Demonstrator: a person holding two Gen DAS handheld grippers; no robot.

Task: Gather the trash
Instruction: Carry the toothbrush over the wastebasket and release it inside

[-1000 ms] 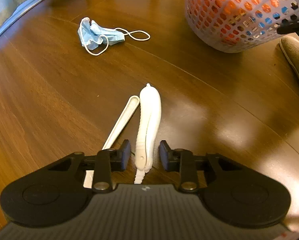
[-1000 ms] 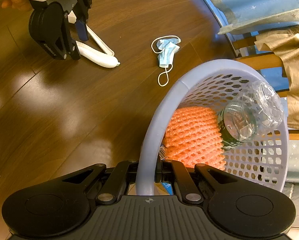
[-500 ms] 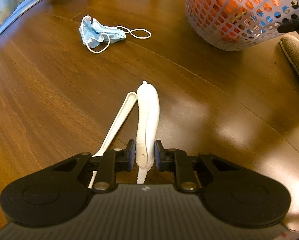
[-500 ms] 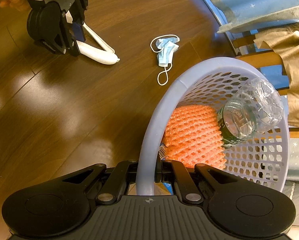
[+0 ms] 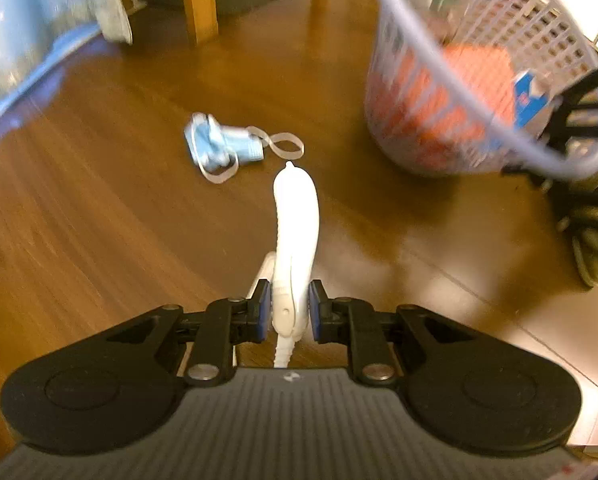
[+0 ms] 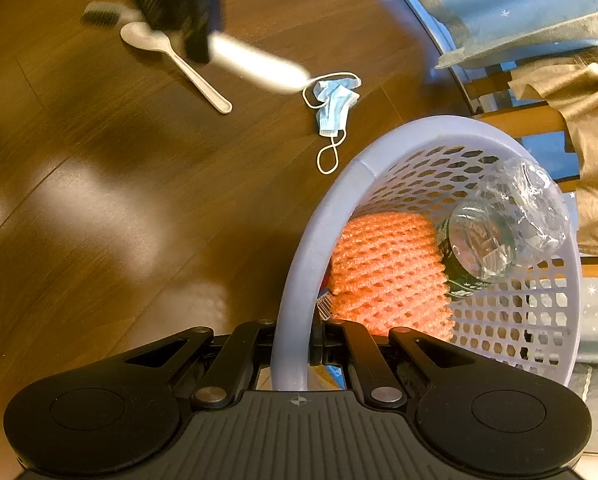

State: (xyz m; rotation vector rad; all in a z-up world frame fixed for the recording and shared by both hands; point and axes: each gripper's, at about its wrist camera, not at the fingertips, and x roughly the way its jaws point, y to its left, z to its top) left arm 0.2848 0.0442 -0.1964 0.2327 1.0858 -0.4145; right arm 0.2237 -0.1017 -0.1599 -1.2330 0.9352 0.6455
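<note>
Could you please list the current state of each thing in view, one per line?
Left tongs: shut on the white handle, lifted off the floor.
White handle: held, in the air.
Right tongs: shut on the basket rim.
Basket: tilted, holding orange netting and a crushed bottle.
Spoon: lying on the floor.
Mask: crumpled on the floor.

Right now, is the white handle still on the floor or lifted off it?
Lifted. The left gripper is shut on the white handle, which hangs clear above the floor, while the spoon lies below.
</note>
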